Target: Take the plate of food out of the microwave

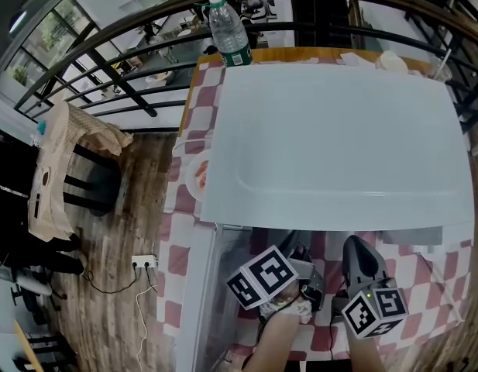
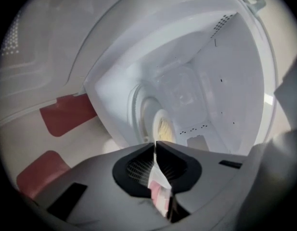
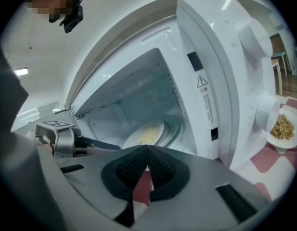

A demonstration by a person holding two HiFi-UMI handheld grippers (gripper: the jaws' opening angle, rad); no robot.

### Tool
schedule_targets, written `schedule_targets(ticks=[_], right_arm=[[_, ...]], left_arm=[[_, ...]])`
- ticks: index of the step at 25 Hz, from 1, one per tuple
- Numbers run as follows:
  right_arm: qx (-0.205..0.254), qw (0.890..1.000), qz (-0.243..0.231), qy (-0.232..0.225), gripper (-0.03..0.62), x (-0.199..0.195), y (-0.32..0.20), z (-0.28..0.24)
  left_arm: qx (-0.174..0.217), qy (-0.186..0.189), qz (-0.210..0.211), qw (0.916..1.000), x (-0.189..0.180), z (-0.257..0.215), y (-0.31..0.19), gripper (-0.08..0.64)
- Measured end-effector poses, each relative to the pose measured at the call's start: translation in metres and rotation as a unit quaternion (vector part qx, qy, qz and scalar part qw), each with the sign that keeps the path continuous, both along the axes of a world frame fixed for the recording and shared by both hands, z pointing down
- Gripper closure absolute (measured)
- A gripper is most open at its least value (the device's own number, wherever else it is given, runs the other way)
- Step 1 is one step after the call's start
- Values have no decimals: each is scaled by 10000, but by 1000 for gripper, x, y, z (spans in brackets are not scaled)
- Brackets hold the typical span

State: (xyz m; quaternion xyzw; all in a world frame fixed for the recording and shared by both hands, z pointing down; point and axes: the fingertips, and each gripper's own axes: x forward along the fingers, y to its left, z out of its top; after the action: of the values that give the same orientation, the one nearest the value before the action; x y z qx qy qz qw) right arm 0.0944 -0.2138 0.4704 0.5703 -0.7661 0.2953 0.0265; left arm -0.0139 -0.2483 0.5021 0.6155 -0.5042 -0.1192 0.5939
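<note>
Closest to the lens, the left gripper (image 2: pixel 155 146) has its jaws drawn narrow, clamped on the near rim of the plate (image 2: pixel 157 121). A thin white edge shows between the dark pads. The plate sits inside the microwave (image 1: pixel 339 138), on the round turntable (image 2: pixel 138 112), and carries a low heap of pale yellow food (image 2: pixel 165 129). This gripper is rolled onto its side, so the plate looks upright in its view.

The right gripper (image 3: pixel 148 150) is empty, with its jaws pressed fully together. It hangs in front of the opening, just right of the left gripper, pointing into the cavity and clear of the plate.

Seen from above, the microwave is a broad white box on a red-and-white checked cloth (image 1: pixel 174 231). Its door (image 1: pixel 200 293) stands open on the left. Two knobs (image 3: pixel 254 32) sit on the front panel at the right. A bowl (image 3: pixel 283 129) of brownish food rests on the cloth beside that end. A dish (image 1: pixel 197 178) is partly hidden behind the microwave's left edge. A water bottle (image 1: pixel 228 29) stands upright behind the far left corner.
</note>
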Motion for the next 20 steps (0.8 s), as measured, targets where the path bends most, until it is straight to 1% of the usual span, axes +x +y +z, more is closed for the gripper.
schedule_targets(ticks=[2, 8, 10, 13, 15, 18, 20], right_arm=[[-47, 9999, 33, -110, 598, 0, 0, 2], [-71, 9999, 16, -116, 598, -6, 4, 4], [-100, 9999, -1, -75, 598, -8, 5, 2], [-85, 9999, 10, -99, 598, -9, 7, 4], [-74, 9999, 28, -119, 598, -8, 8, 5], [-77, 9999, 42, -103, 598, -7, 9, 4], [-79, 9999, 51, -92, 598, -6, 9, 3]], left_arm=[[-5, 43, 2, 10000, 0, -1, 8, 529], [135, 1, 71, 9999, 0, -4, 22, 525], [136, 7, 137, 9998, 1, -3, 24, 500], [193, 125, 177, 9996, 2, -5, 25, 492], [245, 260, 149, 9993, 2, -7, 25, 423], [239, 401, 89, 9989, 3, -8, 26, 402], [186, 463, 81, 9987, 5, -6, 24, 402]])
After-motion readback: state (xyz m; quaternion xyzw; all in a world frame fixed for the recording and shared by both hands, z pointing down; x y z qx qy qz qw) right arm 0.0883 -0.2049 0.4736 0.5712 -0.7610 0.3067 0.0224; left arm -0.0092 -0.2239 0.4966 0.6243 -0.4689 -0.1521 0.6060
